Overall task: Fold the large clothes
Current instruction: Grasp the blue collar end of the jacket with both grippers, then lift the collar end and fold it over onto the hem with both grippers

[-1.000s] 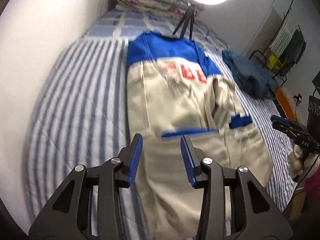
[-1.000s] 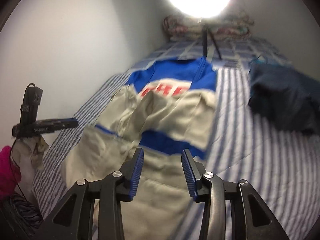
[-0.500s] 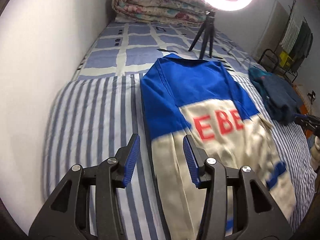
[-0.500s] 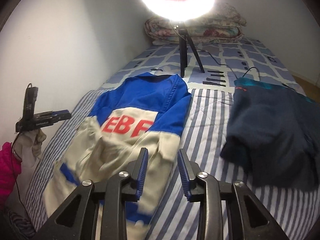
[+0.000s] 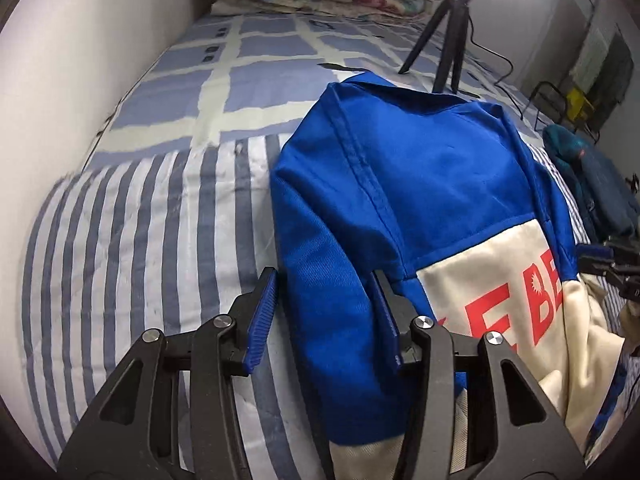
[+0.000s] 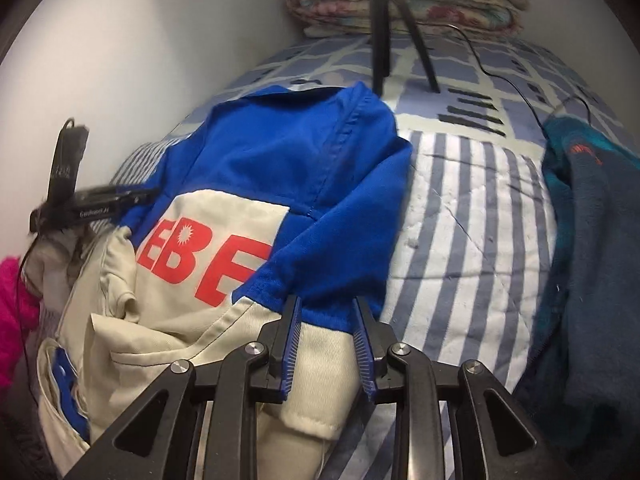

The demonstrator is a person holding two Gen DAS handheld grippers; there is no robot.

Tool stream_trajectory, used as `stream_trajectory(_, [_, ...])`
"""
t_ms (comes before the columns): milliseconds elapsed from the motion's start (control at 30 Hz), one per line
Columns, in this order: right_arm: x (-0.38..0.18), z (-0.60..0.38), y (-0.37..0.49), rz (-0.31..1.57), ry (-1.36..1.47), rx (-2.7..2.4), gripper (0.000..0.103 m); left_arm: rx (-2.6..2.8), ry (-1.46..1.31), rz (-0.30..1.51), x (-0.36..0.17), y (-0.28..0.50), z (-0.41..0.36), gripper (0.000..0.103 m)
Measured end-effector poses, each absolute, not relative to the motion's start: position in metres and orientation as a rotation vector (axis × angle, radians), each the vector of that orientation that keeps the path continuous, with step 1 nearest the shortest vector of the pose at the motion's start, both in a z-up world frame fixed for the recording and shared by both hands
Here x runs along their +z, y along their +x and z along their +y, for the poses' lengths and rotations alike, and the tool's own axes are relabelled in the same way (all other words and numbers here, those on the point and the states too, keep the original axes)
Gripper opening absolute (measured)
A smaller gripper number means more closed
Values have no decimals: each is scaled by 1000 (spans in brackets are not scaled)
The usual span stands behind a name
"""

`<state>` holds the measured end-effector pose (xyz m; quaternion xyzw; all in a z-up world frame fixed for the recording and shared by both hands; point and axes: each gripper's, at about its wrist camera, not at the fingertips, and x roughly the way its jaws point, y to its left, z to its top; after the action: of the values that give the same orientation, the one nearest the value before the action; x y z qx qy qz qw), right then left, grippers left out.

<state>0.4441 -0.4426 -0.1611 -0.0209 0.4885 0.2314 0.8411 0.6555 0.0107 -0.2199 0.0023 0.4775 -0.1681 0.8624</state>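
While lining up the fold, keep left gripper (image 5: 326, 312) low with jaws apart, straddling the blue shoulder edge of the jacket (image 5: 420, 184); no pinch yet. Right gripper (image 6: 326, 332): jaws closer together but parted, no press on cloth visible, poised over the sleeve (image 6: 340, 248) at the blue-to-cream seam.

Bite deep enough to catch both layers at the shoulder, not just the top ply. Match the two grips at equal height across the garment, so as to lift evenly and carry the collar end toward 6 o'clock without twisting. Avoid snagging the bed (image 5: 140, 240) cover underneath.

Jacket: flat along the middle of the bed, collar toward 12 o'clock, hem toward 6. Stiff woven twill by the look, blue yoke with raised stitched seams, cream body with red printed letters; likely to hold a crease well and slide little.

Beneath, a quilted cover, striped, soft and puckered. At 3 o'clock in the right view, a dark fleece (image 6: 592, 260), fuzzy and slumped. At 12, a thin black tripod (image 5: 448, 40).
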Motion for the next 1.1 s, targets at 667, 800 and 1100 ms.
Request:
stream_trajectory(667, [-170,-436,567,930,109,445,44,-373,-126,1025,-215,752,9,72])
stream_trajectory(800, [-173,-424,568,922,102,469,25,-373,-72,995,-216,752,-7,49])
stream_trajectory(1100, [-151,-412,550,844,20,426,3,-365,16,905,-194,734,-23,3])
